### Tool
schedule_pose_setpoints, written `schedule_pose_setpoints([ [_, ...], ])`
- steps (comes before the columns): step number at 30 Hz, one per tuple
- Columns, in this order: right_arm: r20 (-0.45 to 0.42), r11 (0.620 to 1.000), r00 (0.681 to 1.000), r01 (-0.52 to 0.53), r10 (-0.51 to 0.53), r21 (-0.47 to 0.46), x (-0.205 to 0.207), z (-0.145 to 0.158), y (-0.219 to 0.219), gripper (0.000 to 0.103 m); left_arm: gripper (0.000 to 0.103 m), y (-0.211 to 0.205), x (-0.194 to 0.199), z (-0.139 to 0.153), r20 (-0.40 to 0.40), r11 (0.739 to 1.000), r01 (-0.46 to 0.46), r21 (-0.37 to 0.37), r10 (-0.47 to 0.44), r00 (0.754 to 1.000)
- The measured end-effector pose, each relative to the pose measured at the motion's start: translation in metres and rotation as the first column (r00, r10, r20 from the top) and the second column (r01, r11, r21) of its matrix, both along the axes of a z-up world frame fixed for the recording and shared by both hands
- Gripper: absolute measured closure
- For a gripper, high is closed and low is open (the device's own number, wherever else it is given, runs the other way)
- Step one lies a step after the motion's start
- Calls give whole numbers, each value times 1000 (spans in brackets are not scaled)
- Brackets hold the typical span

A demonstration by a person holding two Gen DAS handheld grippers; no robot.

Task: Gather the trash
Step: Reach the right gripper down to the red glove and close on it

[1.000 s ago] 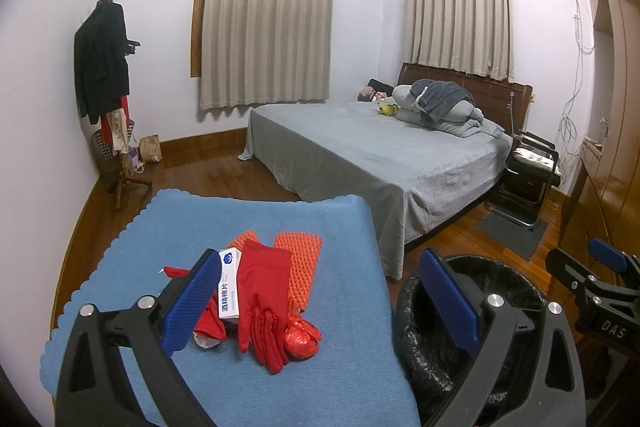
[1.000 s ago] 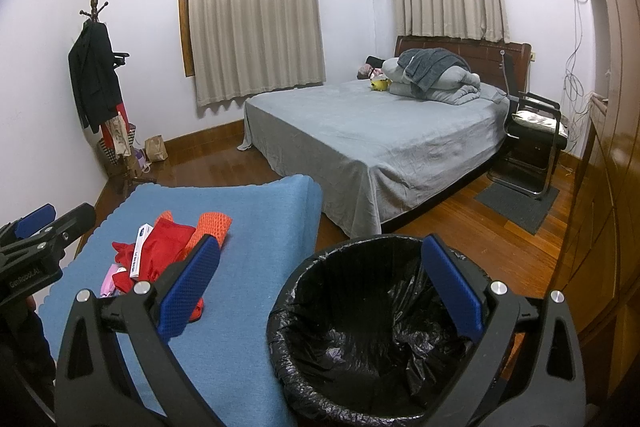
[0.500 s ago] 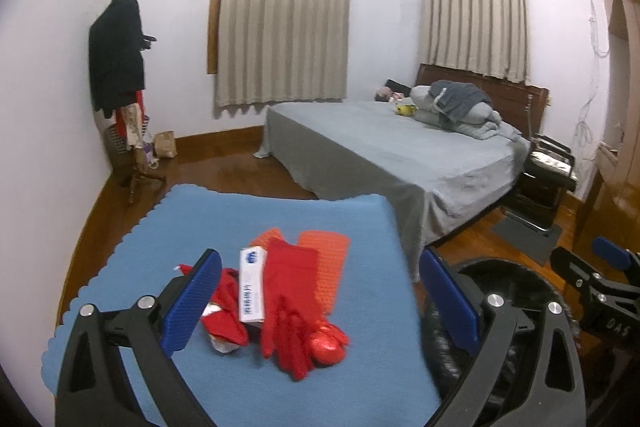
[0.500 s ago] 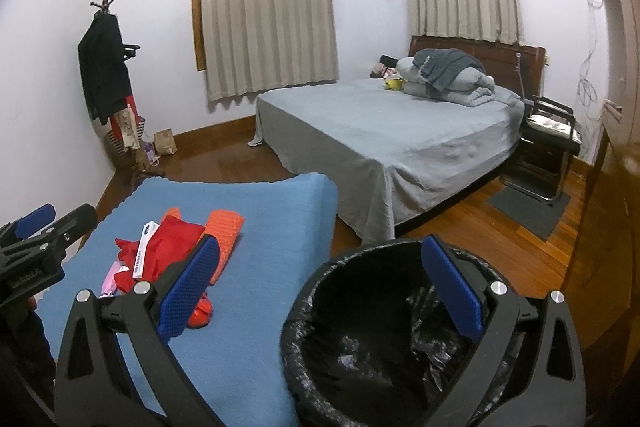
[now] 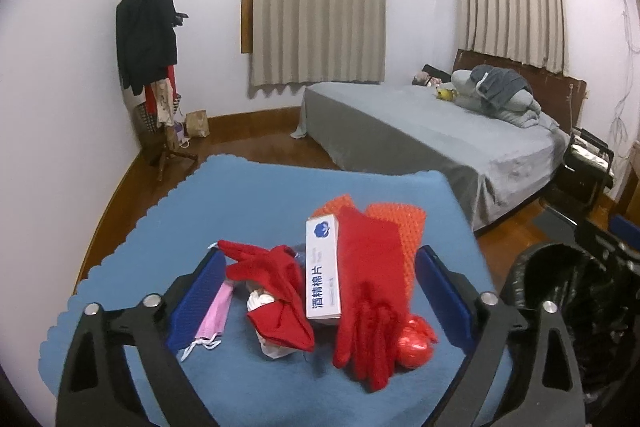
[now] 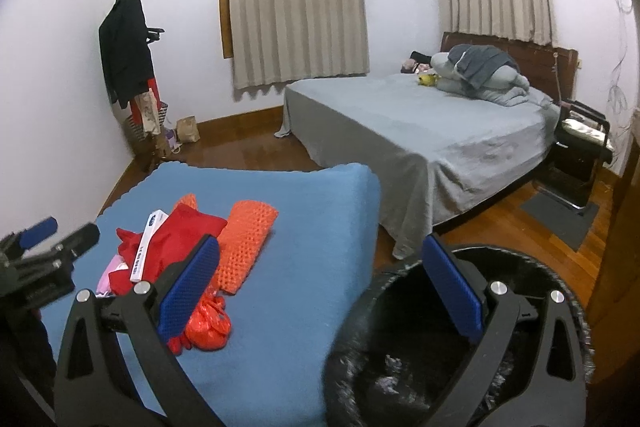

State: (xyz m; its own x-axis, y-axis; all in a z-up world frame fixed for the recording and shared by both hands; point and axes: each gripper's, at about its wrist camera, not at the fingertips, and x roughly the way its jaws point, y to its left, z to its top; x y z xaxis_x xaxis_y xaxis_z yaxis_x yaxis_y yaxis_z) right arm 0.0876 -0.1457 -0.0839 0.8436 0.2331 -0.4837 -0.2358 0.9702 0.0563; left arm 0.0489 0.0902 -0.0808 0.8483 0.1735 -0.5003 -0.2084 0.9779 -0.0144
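A pile of trash lies on the blue cloth-covered table [image 5: 256, 199]: a white alcohol-pad box [image 5: 323, 273], red gloves [image 5: 372, 291], an orange foam net [image 5: 408, 223], a pink mask [image 5: 214, 319], a crumpled red bag [image 5: 414, 343] and a red wrapper [image 5: 276, 291]. My left gripper [image 5: 318, 291] is open, its blue pads either side of the pile, just above it. The black-lined trash bin [image 6: 460, 359] stands right of the table. My right gripper [image 6: 320, 291] is open, between table edge and bin. The pile also shows in the right wrist view [image 6: 176, 247].
A grey bed [image 5: 448, 147] stands behind the table, with folded bedding at its head. A coat rack [image 5: 152, 47] stands in the left corner. A black chair [image 6: 580, 151] is beside the bed. Wooden floor lies between them.
My left gripper has moved right and forward, so the pile now sits between its pads. My right gripper has shifted left, with the bin moving to the lower right of its view.
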Motion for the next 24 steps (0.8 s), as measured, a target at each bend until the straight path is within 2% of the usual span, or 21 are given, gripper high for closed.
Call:
schedule_pose_setpoints([
  [3, -23, 1000, 1000, -17, 17, 1, 18, -11, 13, 5, 15, 5, 9, -13, -19, 1000, 1, 7, -1, 1000],
  [8, -68, 997, 995, -71, 71, -1, 37, -32, 40, 5, 15, 25, 14, -30, -40, 998, -53, 38, 55, 998],
  [18, -135, 967, 959, -253, 249, -19, 52, -60, 115, 6, 15, 76, 12, -47, -57, 989, -145, 26, 146, 988],
  [21, -158, 954, 943, -300, 293, -24, 52, -66, 132, 11, 15, 82, 10, -47, -54, 988, -154, 25, 155, 986],
  [24, -194, 940, 923, -341, 333, -9, 56, -70, 140, 24, 15, 85, 9, -47, -56, 987, -158, 25, 159, 986],
])
